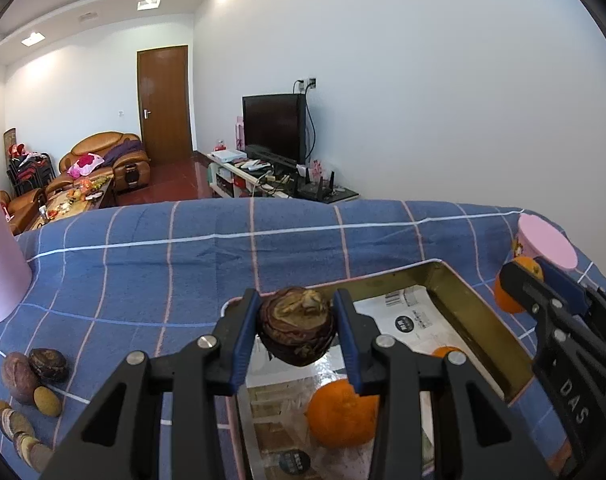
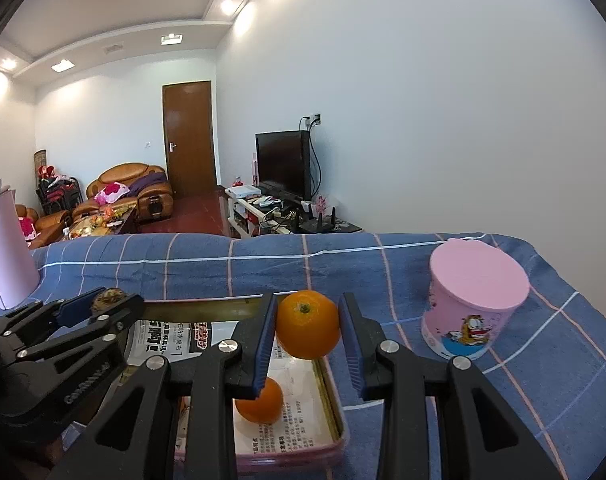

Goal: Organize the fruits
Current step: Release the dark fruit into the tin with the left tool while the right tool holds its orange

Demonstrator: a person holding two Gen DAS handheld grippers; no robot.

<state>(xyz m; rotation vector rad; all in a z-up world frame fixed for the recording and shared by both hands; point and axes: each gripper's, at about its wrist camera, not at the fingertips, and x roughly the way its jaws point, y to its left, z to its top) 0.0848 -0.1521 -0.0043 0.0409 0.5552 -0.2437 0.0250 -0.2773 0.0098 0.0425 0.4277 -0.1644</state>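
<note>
Left tool (image 1: 297, 330) clamped on a brown fruit (image 1: 296, 326), right tool (image 2: 307, 330) pinching an orange (image 2: 307, 325), both hovering over the tray (image 2: 331, 384) below, probably for dropping in beside 1 orange already there.

Both wrist views look forward and slightly down, close over the tray (image 1: 459, 300) (image 2: 335, 408), toward the far TV (image 1: 274, 128) (image 2: 283, 164). The left view sits left of the tray, the right view right; both share the tray and cup (image 1: 545, 242) (image 2: 475, 300).
</note>
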